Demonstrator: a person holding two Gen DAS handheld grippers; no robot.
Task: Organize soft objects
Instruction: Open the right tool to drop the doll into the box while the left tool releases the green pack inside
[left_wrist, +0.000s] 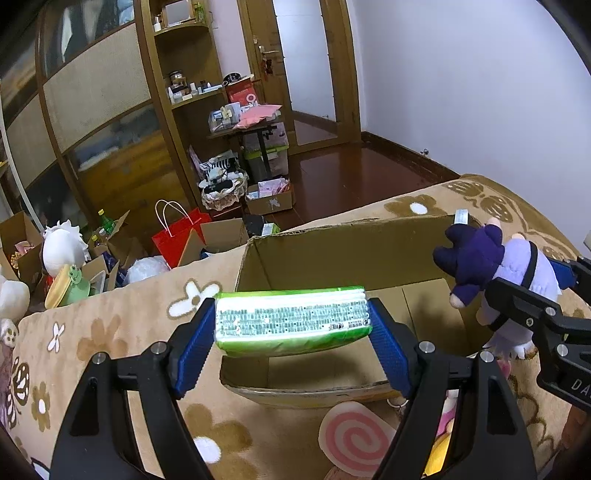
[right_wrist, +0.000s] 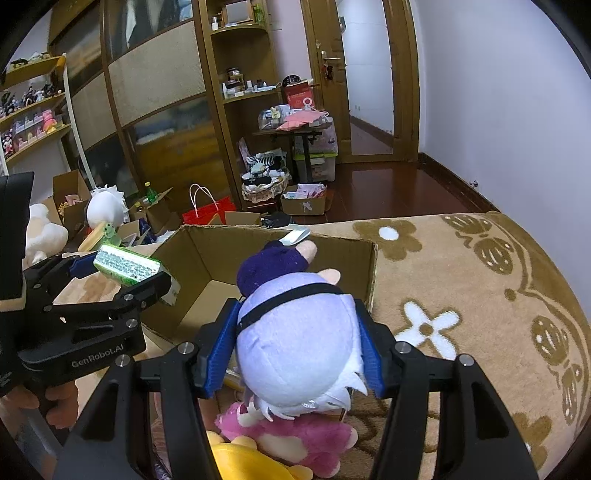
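My left gripper (left_wrist: 292, 325) is shut on a green tissue pack (left_wrist: 291, 321) and holds it over the near edge of an open cardboard box (left_wrist: 332, 254) on the flowered blanket. The pack also shows in the right wrist view (right_wrist: 127, 269). My right gripper (right_wrist: 297, 345) is shut on a lilac plush doll with dark purple clothes (right_wrist: 295, 332), held above the box's right side (right_wrist: 207, 266). The doll shows in the left wrist view (left_wrist: 495, 280) with the right gripper (left_wrist: 535, 295) around it.
A pink swirl plush (left_wrist: 356, 439) lies on the blanket (left_wrist: 110, 332) in front of the box. A pink plush (right_wrist: 295, 435) and a yellow plush (right_wrist: 243, 461) lie below my right gripper. Boxes, a red bag (left_wrist: 177, 236) and toys crowd the floor beyond.
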